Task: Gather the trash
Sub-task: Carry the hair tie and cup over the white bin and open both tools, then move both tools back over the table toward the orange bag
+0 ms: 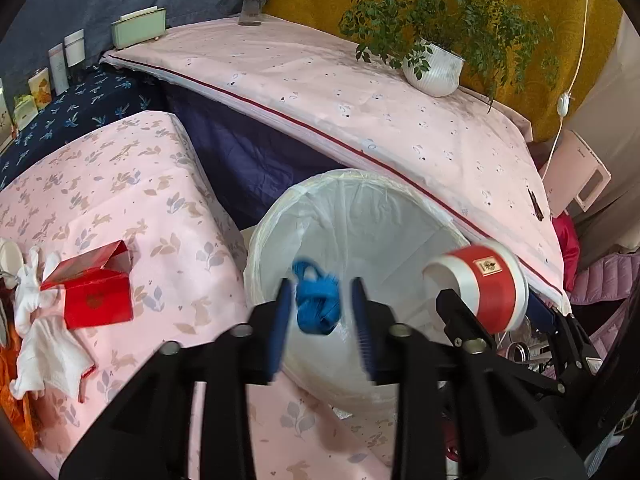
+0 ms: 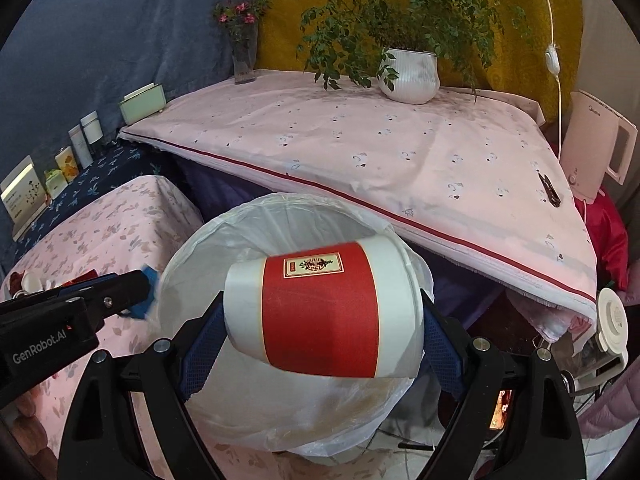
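Hovering over the lined trash bin (image 2: 280, 412), I have both loads above its mouth. My right gripper (image 2: 320, 344) clamps the red-and-white paper cup (image 2: 320, 312) sideways, pads on base and rim; it looks light and crushable, so a gentle hold suits. My left gripper (image 1: 320, 320) stands parted, its pads clear of the blue crumpled scrap (image 1: 316, 304) between them, soft and nearly weightless.

A white ribbed ceramic pot of green leafy plant (image 2: 410, 74) stands on the pink cloth-covered counter (image 2: 360, 152). A clear glass vase with pink flowers (image 2: 244, 52) stands at its far corner, near a pale green box (image 2: 143, 103).
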Action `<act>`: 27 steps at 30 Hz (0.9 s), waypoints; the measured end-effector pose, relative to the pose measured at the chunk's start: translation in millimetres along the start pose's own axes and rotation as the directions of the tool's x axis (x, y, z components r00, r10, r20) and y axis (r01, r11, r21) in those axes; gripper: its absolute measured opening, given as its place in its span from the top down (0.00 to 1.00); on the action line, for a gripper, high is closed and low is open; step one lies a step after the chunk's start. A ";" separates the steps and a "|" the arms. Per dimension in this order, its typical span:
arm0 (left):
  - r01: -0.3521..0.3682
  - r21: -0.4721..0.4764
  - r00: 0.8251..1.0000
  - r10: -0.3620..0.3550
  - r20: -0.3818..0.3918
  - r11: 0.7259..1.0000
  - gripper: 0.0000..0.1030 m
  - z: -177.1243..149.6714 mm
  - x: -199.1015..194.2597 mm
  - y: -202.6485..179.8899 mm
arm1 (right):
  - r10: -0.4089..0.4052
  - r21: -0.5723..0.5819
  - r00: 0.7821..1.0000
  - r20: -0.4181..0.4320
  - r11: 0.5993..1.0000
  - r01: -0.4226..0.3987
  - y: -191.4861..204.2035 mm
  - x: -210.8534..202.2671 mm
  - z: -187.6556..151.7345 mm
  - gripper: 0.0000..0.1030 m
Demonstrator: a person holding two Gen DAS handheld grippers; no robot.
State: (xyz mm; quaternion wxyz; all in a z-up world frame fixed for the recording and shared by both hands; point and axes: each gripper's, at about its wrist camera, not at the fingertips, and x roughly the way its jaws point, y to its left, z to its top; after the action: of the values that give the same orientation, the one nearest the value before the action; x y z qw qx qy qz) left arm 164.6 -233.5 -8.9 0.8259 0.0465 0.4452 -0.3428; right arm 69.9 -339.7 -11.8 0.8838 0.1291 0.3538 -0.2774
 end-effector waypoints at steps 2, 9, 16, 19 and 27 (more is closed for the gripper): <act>-0.012 -0.016 1.000 0.013 0.020 1.000 0.43 3.5 -1.5 2.6 | 0.005 0.000 1.000 0.015 1.000 -0.005 0.7 -1.6 4.5 0.17; -0.037 -0.041 0.998 0.039 0.040 0.998 0.32 7.6 -9.8 9.2 | 0.004 -0.013 0.999 0.037 1.000 -0.004 5.3 -6.4 12.8 0.15; -0.068 -0.076 0.996 0.071 0.048 0.995 0.32 0.3 -25.3 21.0 | 0.020 -0.025 0.999 0.044 1.000 -0.019 12.6 -19.3 10.0 0.15; -0.089 -0.091 0.994 0.095 0.055 0.992 0.32 -5.2 -35.2 28.1 | 0.036 -0.029 0.998 0.042 0.999 -0.035 17.2 -26.1 6.9 0.15; -0.137 -0.162 0.986 0.150 0.070 0.977 0.32 -23.9 -66.0 60.4 | 0.075 -0.078 0.996 0.043 0.994 -0.072 43.2 -46.3 -4.1 0.15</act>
State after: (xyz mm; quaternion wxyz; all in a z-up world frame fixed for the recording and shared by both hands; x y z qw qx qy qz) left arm 160.2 -143.8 13.6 0.8671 -0.0004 0.4320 -0.2478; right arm 65.2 -284.4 18.9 0.9056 0.1019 0.3390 -0.2337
